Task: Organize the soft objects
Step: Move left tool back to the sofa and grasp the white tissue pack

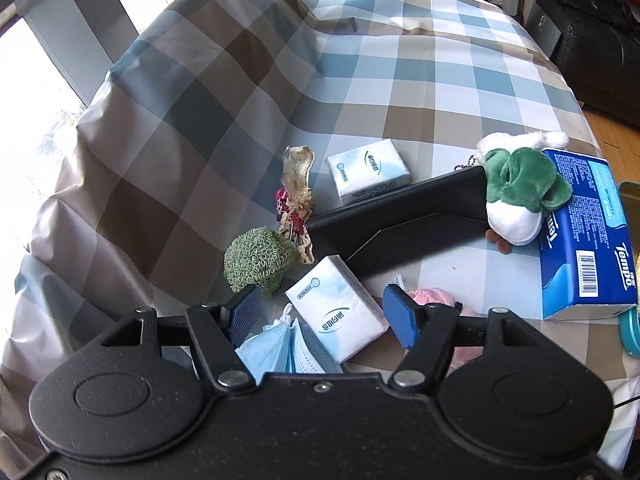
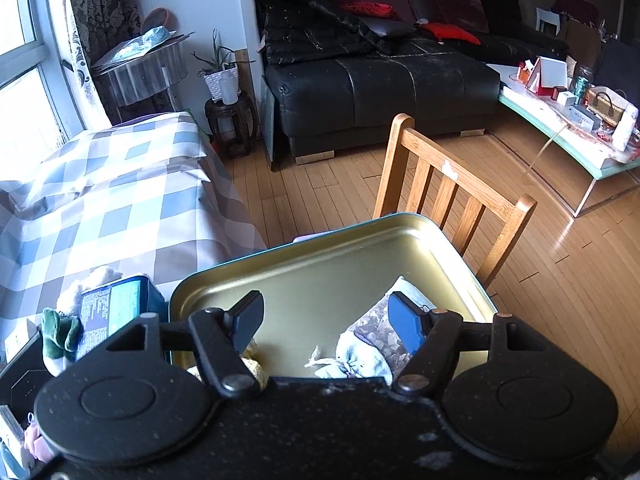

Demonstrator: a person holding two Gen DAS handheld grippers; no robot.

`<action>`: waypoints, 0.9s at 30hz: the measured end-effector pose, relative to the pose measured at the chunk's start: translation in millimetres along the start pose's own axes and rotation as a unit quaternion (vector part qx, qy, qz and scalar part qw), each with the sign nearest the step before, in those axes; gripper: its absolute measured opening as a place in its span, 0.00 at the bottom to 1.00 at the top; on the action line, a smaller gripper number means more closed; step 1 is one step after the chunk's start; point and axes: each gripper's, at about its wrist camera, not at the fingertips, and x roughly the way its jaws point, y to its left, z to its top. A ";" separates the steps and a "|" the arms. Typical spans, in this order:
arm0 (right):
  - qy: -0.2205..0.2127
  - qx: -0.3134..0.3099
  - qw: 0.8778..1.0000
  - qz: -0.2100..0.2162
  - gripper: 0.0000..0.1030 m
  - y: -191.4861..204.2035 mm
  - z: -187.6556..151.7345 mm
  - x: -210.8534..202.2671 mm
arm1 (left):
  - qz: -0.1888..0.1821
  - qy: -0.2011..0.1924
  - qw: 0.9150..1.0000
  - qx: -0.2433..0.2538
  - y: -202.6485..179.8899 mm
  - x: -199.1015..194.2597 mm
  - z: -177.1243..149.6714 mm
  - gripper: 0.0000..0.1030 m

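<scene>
My left gripper (image 1: 324, 312) is open above a white tissue pack (image 1: 338, 312) and blue face masks (image 1: 280, 350) on the checked cloth. A green knitted scrubber (image 1: 256, 260), a dried loofah piece (image 1: 296, 196), a second tissue pack (image 1: 368, 170), a green and white plush toy (image 1: 516, 196), a pink soft item (image 1: 436, 298) and a blue Tempo tissue box (image 1: 588, 236) lie around it. My right gripper (image 2: 326, 322) is open over a gold tin tray (image 2: 320, 272) that holds a grey cloth pouch (image 2: 368, 348) and a yellowish soft item (image 2: 254, 362).
A black folded stand (image 1: 400, 216) lies among the items. A wooden chair (image 2: 448, 188) stands beyond the tray. A black sofa (image 2: 380, 80) and a low table (image 2: 568, 120) with clutter stand across the wooden floor. A covered hump (image 1: 192, 100) rises at the table's left.
</scene>
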 end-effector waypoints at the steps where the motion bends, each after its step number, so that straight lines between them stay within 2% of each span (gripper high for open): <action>1: 0.000 -0.003 1.000 0.000 0.66 1.4 -0.4 0.0 | -0.001 0.003 1.000 -0.001 0.3 2.9 -0.4 0.63; 11: -0.019 -0.053 0.998 0.028 0.68 25.9 -9.6 -6.9 | -0.017 0.031 0.999 -0.030 7.2 32.3 -5.0 0.63; 19: -0.046 -0.137 0.986 0.080 0.68 71.7 -28.0 -22.7 | -0.027 0.043 0.997 -0.050 13.8 48.4 -6.2 0.63; 27: -0.051 -0.163 0.975 0.142 0.69 101.5 -39.8 -34.9 | -0.044 0.047 0.996 -0.066 20.8 59.4 -3.4 0.63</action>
